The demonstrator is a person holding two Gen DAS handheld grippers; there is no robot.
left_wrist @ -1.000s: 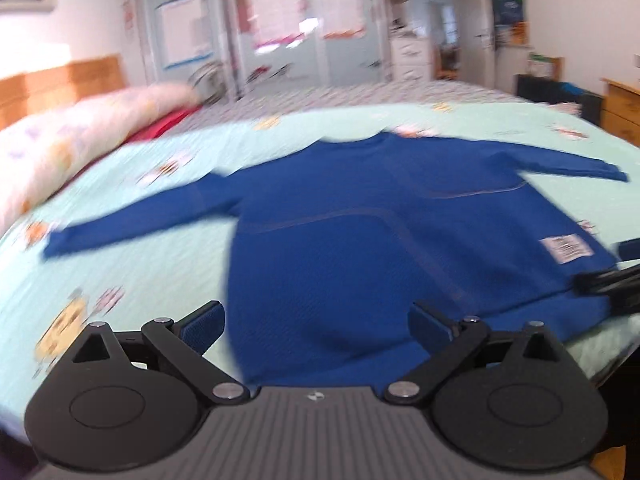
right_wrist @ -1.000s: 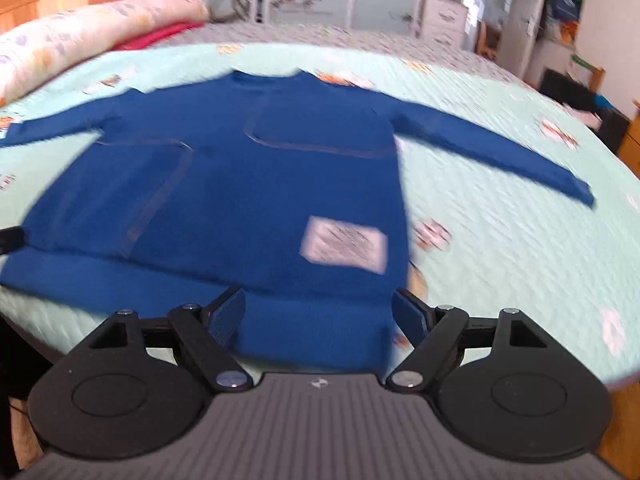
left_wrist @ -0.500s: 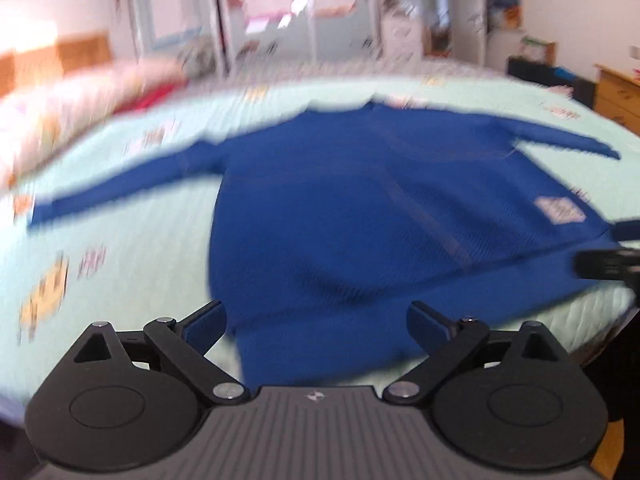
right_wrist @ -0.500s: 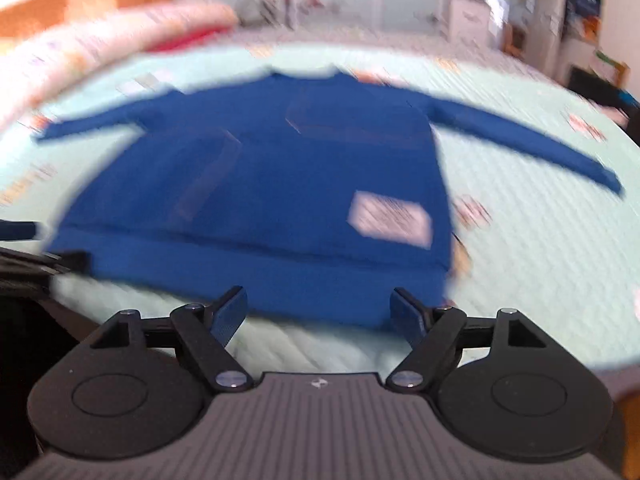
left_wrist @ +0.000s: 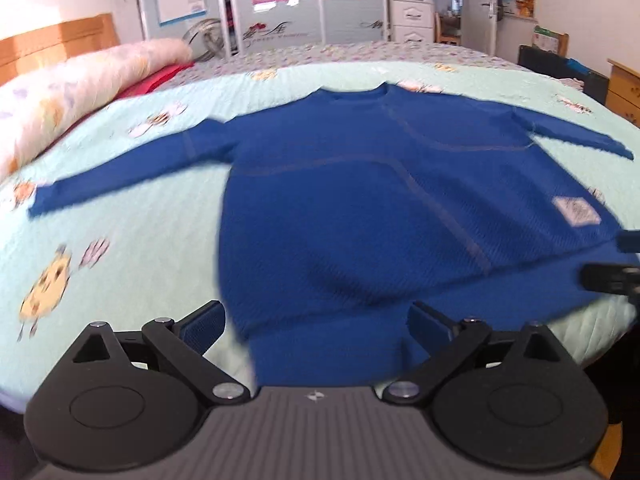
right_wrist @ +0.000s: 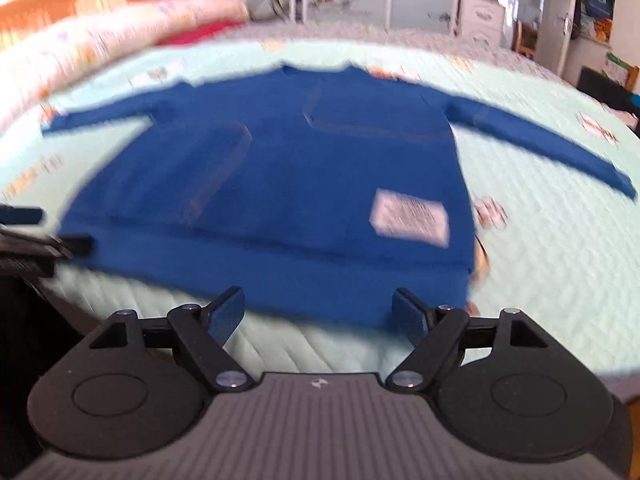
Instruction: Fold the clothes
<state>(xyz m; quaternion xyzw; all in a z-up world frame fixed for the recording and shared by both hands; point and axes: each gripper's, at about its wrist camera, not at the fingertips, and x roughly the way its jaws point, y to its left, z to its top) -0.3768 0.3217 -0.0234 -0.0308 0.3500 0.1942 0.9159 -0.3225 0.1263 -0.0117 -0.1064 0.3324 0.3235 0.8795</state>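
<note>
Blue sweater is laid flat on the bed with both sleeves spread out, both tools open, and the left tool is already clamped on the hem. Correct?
Not quite. The left tool holds nothing: in the left wrist view its fingers stand wide apart over the hem of the blue sweater. The rest holds: sweater flat on the bed, sleeves spread, right tool open too.

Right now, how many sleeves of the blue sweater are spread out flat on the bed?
2. One sleeve stretches out toward the rolled quilt side; the other sleeve stretches toward the wooden dresser side. Neither is folded in yet.
</note>
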